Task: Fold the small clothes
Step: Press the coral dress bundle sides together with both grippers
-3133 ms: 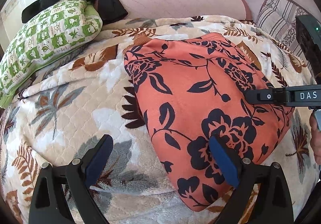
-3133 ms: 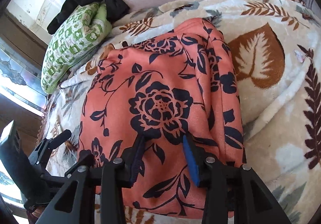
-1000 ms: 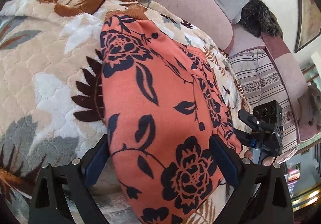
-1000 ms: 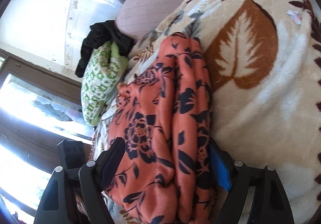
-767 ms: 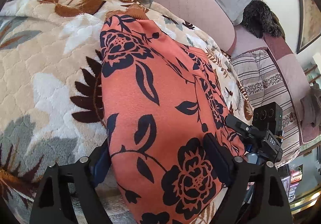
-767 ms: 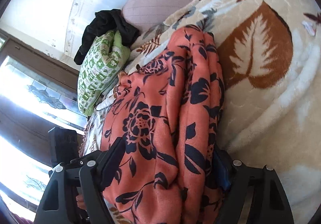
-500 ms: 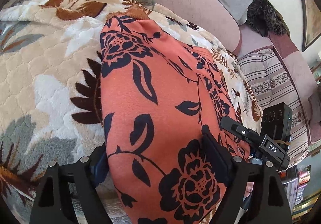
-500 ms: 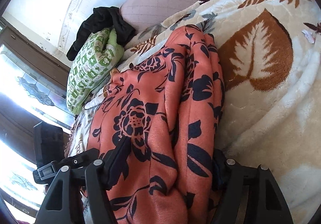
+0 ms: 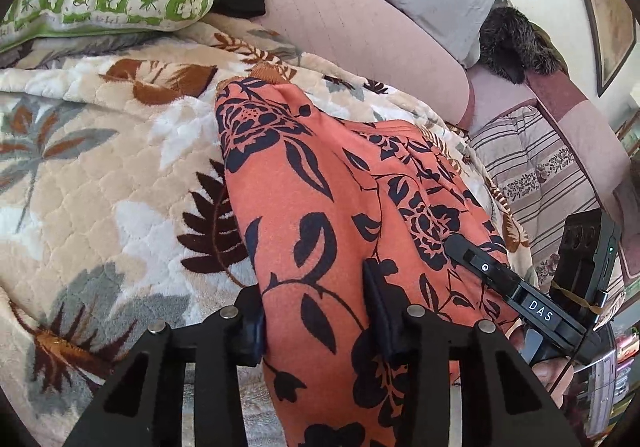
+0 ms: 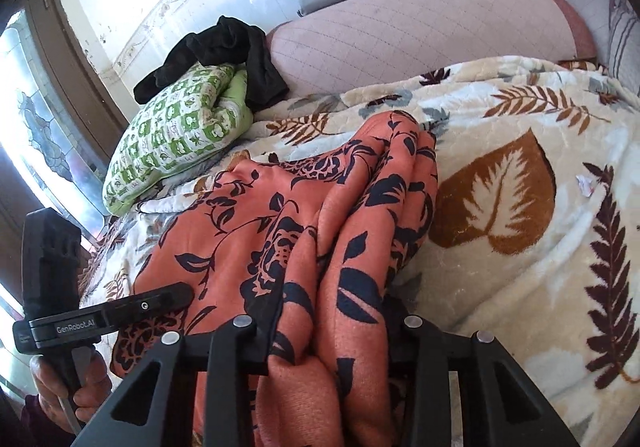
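Both grippers take up the near edge of the orange floral garment (image 9: 304,207), which lies on the leaf-patterned blanket (image 9: 100,183) in front of the pink bolster (image 9: 360,31) — the landmark for every position given here. The left gripper (image 9: 316,311) is closing its jaws on a gathered hump of cloth at the corner farthest from the bolster, and the pads already dent the fabric. The right gripper (image 10: 328,331) is closing likewise on the bunched, ridged folds of the opposite near corner; its own pads are hidden under the cloth. To do this step well, judged from the views: let both grips seat fully on all layers before lifting, keep the two corners level and evenly apart, then carry them together toward the bolster so that the fold line stays straight — an uneven pull would likely skew the ridges further. The garment's long axis runs from the grippers toward the bolster, its narrow far end pointing at it and stopping just short. A green patterned pillow (image 10: 176,135) lies beside the bolster's end, well apart from the garment.
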`<state>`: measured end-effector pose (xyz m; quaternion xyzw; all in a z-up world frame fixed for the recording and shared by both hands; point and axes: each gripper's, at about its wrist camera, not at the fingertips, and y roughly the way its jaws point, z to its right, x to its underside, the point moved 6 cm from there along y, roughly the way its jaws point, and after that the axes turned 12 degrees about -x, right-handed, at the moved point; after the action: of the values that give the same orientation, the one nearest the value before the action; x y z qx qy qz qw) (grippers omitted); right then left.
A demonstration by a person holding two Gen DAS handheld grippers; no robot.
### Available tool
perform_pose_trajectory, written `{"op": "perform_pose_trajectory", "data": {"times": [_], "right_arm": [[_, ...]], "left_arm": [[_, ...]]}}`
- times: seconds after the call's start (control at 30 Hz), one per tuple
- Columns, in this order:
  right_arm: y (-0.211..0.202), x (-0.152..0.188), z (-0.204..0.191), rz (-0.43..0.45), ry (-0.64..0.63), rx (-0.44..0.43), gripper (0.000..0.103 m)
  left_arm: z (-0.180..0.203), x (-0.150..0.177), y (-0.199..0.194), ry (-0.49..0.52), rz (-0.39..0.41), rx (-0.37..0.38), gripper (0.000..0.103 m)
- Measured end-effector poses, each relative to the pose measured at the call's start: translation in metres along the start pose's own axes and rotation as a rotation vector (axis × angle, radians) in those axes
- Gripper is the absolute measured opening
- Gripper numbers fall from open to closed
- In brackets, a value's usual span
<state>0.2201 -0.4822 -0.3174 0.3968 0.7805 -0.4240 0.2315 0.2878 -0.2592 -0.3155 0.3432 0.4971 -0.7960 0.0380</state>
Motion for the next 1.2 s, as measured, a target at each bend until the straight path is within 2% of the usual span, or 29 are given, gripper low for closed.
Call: {"op": "perform_pose_trajectory", "data": {"times": [0.33, 0.57, 1.2], "right_arm": [[-0.017, -0.012, -0.049, 0.070, -0.062, -0.020, 0.037], [-0.021, -0.004, -0.082, 0.100, -0.081, -0.039, 0.037], [-0.014, 0.061, -0.148, 0.101, -0.119, -0.041, 0.037]], "left_arm": [[-0.013, -0.009, -0.048, 0.002, 0.094, -0.025, 0.043], [-0.032, 0.002, -0.083, 0.005, 0.140, -0.061, 0.043], [-0.077, 0.052, -0.130, -0.016, 0.176, -0.221, 0.043]]}}
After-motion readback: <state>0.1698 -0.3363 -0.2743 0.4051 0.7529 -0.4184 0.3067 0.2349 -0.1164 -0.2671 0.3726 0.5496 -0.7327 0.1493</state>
